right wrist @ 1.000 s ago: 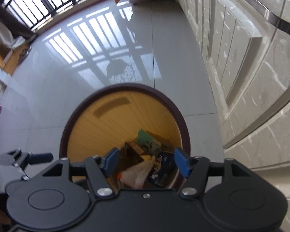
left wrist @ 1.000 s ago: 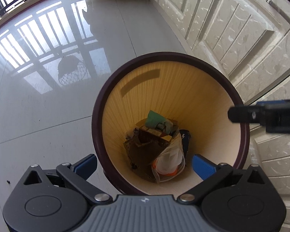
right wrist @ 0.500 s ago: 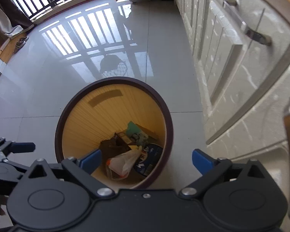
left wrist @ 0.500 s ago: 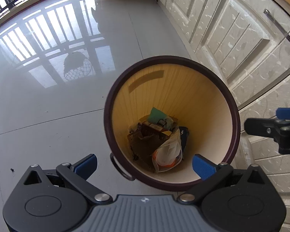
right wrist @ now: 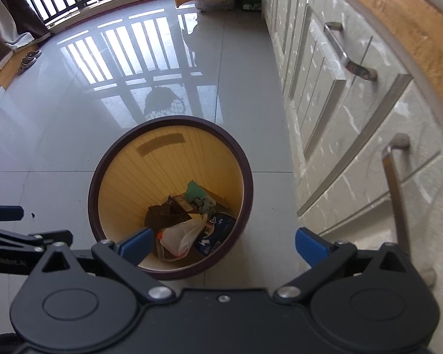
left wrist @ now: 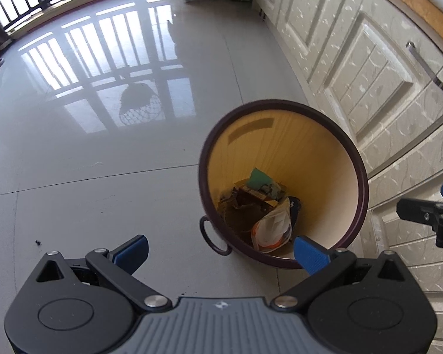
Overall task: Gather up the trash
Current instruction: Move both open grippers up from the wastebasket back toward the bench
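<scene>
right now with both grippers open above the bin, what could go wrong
The trash bin stands close to the cabinet, and a metal handle sticks out beside the right gripper; a swing could snag it. The left gripper hangs over the near rim, so a careless descent might tip the bin.

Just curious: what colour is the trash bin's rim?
Dark maroon-brown, around a pale yellow inside; the bin's rim shows best in the right wrist view.

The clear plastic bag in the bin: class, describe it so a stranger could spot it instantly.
Find the round, dark-rimmed, yellow-lined waste bin on the grey tiled floor beside the cream cabinets. At its bottom, nearest the camera, lies the crumpled clear plastic bag, alone translucent and orange inside.
</scene>
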A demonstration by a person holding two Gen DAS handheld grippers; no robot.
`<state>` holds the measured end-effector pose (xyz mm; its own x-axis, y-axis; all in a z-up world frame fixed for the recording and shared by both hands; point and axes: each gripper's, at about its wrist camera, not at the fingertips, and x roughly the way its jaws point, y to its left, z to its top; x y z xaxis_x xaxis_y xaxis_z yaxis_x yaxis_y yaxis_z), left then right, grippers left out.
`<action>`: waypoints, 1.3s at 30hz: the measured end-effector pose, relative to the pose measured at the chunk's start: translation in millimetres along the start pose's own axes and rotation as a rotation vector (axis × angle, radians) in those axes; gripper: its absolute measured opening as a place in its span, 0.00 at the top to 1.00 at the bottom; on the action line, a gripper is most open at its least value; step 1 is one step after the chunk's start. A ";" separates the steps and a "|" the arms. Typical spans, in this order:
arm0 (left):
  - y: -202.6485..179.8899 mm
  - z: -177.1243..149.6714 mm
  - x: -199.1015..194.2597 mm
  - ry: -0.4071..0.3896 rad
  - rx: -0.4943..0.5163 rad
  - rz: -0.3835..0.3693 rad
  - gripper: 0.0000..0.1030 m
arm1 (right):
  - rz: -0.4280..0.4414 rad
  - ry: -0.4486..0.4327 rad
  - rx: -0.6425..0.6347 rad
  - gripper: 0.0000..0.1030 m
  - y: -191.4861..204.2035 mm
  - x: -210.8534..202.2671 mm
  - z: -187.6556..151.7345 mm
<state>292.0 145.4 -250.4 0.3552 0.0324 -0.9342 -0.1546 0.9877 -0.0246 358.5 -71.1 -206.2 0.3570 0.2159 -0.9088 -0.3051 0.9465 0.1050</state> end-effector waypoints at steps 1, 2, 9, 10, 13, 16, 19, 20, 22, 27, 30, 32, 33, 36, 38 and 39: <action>0.9 -0.7 -2.7 -0.005 -0.008 0.003 0.00 | -0.003 -0.002 -0.003 0.00 0.6 -2.7 -1.3; 2.4 -1.2 -6.6 -0.012 -0.018 0.005 0.00 | -0.004 -0.004 -0.008 0.00 0.7 -5.2 -2.2; 7.1 -4.9 -38.1 -0.083 -0.062 0.001 0.00 | -0.008 -0.054 -0.025 0.00 6.0 -31.6 -6.4; 7.2 -5.5 -43.0 -0.095 -0.064 0.002 0.00 | -0.010 -0.065 -0.026 0.00 5.9 -35.7 -6.6; 6.6 -7.5 -57.1 -0.129 -0.063 0.008 0.00 | -0.020 -0.095 -0.028 0.00 6.7 -47.3 -7.6; 8.5 -9.6 -71.0 -0.164 -0.080 0.002 0.00 | -0.028 -0.123 -0.028 0.00 7.2 -59.2 -9.1; 9.9 -11.4 -85.6 -0.203 -0.093 0.004 0.00 | -0.031 -0.165 -0.039 0.00 7.9 -72.9 -9.4; 10.3 -12.1 -90.9 -0.220 -0.097 0.006 0.00 | -0.036 -0.184 -0.045 0.00 8.9 -78.3 -9.1; 11.5 -13.0 -100.7 -0.251 -0.104 0.011 0.00 | -0.044 -0.229 -0.054 0.00 10.5 -90.4 -8.0; 9.9 -15.5 -128.3 -0.335 -0.115 0.013 0.00 | -0.023 -0.334 -0.061 0.00 12.4 -118.4 -4.3; 5.0 -17.5 -144.9 -0.386 -0.124 0.000 0.00 | -0.034 -0.417 -0.105 0.00 17.2 -138.5 -2.2; -1.2 -16.5 -156.4 -0.422 -0.118 -0.007 0.00 | -0.027 -0.463 -0.112 0.00 17.5 -152.3 -1.0; -3.9 -15.5 -162.2 -0.440 -0.113 -0.009 0.00 | -0.023 -0.486 -0.110 0.00 16.9 -159.2 -0.2; -12.3 -11.3 -180.8 -0.500 -0.103 -0.021 0.00 | -0.018 -0.545 -0.107 0.00 14.4 -175.9 0.8; -19.4 -8.4 -193.5 -0.541 -0.094 -0.033 0.00 | -0.019 -0.582 -0.103 0.00 11.3 -187.6 1.0; -23.1 -7.1 -199.8 -0.561 -0.089 -0.039 0.00 | -0.021 -0.601 -0.101 0.00 9.3 -193.5 1.4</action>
<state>218.1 115.0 -65.7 0.7939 0.0964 -0.6004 -0.2000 0.9738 -0.1081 287.8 -103.7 -28.8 0.7904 0.3230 -0.5205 -0.3645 0.9309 0.0243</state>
